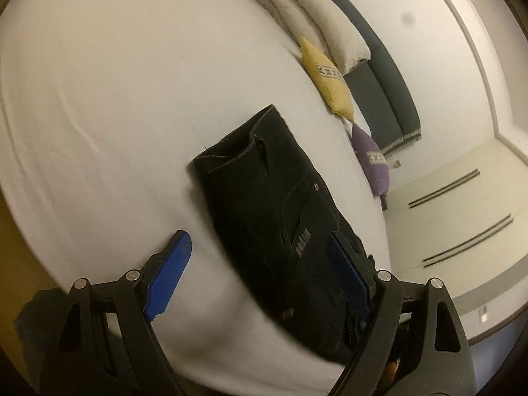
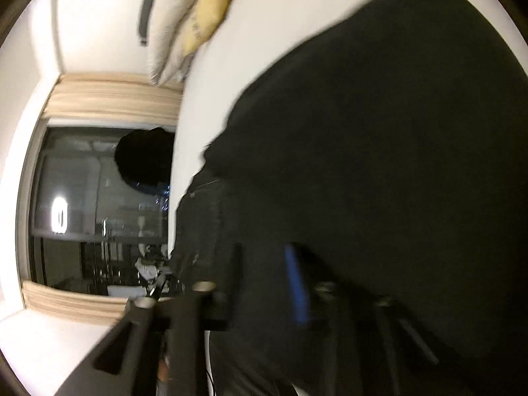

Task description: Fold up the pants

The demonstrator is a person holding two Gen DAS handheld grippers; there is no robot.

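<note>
Left gripper [image 1: 260, 274] jaws wide — black pants [image 1: 270, 204] between them.

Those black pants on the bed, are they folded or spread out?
Folded. The black pants lie as a compact stacked bundle on the white bed, waistband showing, no legs spread out.

In the right wrist view the black pants [image 2: 379, 165] are smeared by motion and run off the right and bottom edges — seams barely readable. The right gripper [image 2: 267, 283] is blurred too; whether its blue pad [image 2: 297, 283] presses cloth cannot be told. In the left wrist view the pants' near end [image 1: 330, 346] hides behind the left gripper's right finger [image 1: 349, 274].
</note>
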